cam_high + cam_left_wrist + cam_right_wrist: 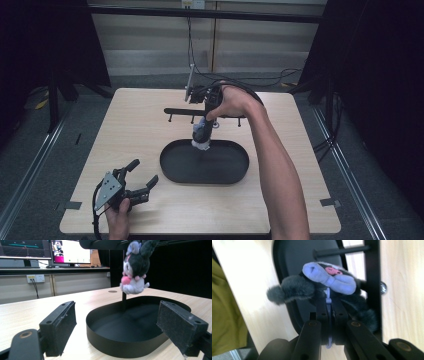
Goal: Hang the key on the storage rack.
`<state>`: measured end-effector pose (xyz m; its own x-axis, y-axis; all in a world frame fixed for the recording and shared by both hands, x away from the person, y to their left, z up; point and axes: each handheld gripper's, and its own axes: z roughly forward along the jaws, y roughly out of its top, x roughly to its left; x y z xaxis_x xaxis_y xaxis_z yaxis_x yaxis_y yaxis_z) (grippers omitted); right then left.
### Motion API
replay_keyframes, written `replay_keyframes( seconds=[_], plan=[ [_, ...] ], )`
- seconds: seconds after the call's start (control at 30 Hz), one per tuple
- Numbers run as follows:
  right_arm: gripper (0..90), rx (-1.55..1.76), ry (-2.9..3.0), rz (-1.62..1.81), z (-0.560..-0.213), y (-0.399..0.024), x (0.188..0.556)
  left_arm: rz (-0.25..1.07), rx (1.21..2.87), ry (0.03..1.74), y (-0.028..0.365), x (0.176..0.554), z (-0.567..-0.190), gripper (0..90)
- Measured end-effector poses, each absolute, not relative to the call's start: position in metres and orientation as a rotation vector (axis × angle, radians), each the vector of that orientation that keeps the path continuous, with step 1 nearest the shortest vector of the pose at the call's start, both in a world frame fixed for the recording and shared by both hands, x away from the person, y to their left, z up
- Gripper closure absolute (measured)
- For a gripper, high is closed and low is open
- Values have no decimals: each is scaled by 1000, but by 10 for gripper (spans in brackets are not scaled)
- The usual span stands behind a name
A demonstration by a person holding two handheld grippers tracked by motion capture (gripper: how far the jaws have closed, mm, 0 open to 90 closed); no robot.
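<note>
A dark grey plush toy [201, 136] is held above the black oval tray [172, 172].
Its pale loop is pinched by the right gripper [330, 305]; the left gripper [144, 176] is spread wide.

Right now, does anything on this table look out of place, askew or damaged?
Nothing looks damaged or spilled. The plush toy hangs in the air above the black oval tray, because the right gripper is shut on its pale loop. The left gripper rests open on the table.
</note>
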<state>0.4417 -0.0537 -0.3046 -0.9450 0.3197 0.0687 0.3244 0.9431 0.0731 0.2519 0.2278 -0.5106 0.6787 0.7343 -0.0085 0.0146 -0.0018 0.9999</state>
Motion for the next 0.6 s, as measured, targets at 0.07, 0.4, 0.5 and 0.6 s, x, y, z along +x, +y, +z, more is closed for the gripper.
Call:
replay_keyframes(
  seconds=[0.07, 0.4, 0.5, 0.6],
  plan=[
    [865, -505, -3035, -141, -304, -55, 442, 635, 1481, 655, 228, 252, -511, 154],
    [876, -527, -3055, -167, -303, -57, 445, 631, 1473, 658, 227, 252, -511, 154],
    [876, -552, -3046, -182, -304, -57, 447, 635, 1480, 655, 228, 252, -511, 154],
    [876, -551, -3047, -186, -304, -57, 447, 636, 1480, 654, 228, 252, -511, 154]
  ],
)
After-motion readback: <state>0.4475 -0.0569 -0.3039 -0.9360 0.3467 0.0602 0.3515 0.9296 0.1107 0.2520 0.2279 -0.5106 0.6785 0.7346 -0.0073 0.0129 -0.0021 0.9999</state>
